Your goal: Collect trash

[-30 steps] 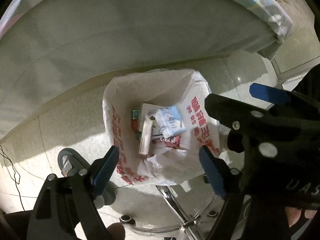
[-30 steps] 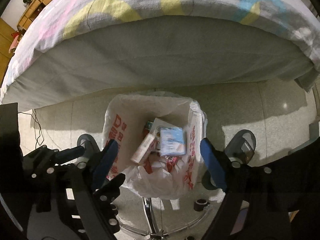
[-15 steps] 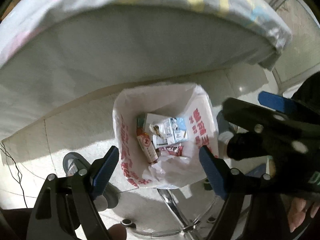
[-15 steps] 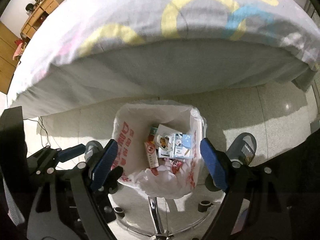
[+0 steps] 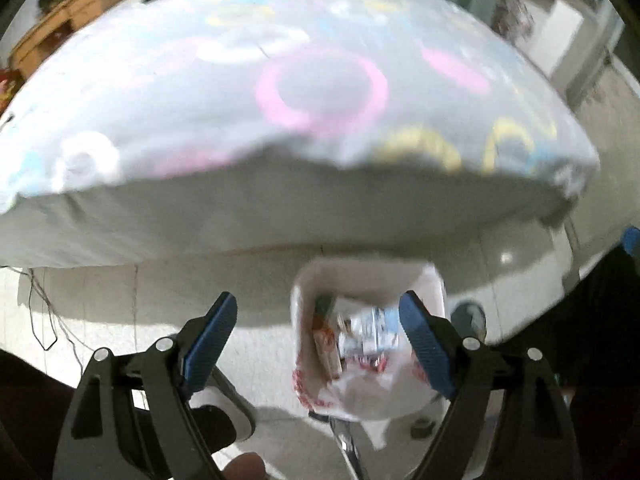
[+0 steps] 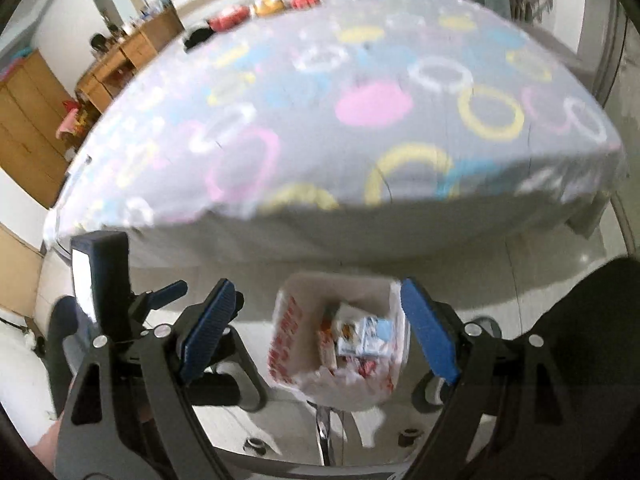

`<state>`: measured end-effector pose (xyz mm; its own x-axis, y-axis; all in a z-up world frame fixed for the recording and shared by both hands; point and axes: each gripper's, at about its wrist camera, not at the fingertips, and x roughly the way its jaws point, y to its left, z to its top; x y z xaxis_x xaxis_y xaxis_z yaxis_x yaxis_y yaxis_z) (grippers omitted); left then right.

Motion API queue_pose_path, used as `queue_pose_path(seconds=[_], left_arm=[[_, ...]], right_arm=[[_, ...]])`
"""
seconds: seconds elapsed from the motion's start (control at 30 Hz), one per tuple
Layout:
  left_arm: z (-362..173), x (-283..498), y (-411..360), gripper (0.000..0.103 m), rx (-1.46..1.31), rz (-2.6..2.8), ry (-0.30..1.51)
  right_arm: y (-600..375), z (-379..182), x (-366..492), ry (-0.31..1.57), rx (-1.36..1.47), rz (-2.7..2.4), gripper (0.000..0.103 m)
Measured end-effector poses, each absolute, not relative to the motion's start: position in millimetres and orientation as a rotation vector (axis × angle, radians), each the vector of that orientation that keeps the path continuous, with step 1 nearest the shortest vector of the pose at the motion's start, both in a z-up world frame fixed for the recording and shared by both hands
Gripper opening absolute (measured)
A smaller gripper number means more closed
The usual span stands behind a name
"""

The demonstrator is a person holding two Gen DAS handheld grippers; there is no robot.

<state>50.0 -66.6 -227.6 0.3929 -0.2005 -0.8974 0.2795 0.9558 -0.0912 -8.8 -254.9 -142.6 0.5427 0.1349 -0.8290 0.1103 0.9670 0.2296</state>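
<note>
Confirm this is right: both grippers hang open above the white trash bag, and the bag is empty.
Not quite: the trash bag is not empty. The right wrist view shows cartons and wrappers inside it. The left gripper and right gripper do hang open above it.

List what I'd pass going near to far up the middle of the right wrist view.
Chair base → trash bag with packaging inside → bare floor → grey bed side → ringed bedspread → stuffed toys at the far edge.
</note>
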Motion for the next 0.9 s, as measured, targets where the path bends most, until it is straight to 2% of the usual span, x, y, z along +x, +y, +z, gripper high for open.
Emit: queue_pose_path(seconds=[0.17, 0.3, 0.47, 0.6, 0.9], left_arm=[[-169, 49, -54, 0.082, 0.069, -0.251, 0.987], [-109, 42, -45, 0.092, 0.054, -0.227, 0.858], [-50, 33, -35, 0.095, 0.053, -0.174, 0.753], [-21, 28, -30, 0.095, 0.064, -0.147, 0.734], [10, 17, -18, 0.095, 0.089, -0.096, 0.686]], right_arm=[[-247, -91, -17, 0.893, 0.223, 0.025, 0.084], [-236, -55, -21, 0.808, 0.179, 0.015, 0.088], [-225, -22, -27, 0.716, 0.129, 0.001, 0.088], [-219, -1, -36, 0.651, 0.098, 0.004, 0.096], [-216, 21, -43, 0.582, 0.056, -0.021, 0.096]])
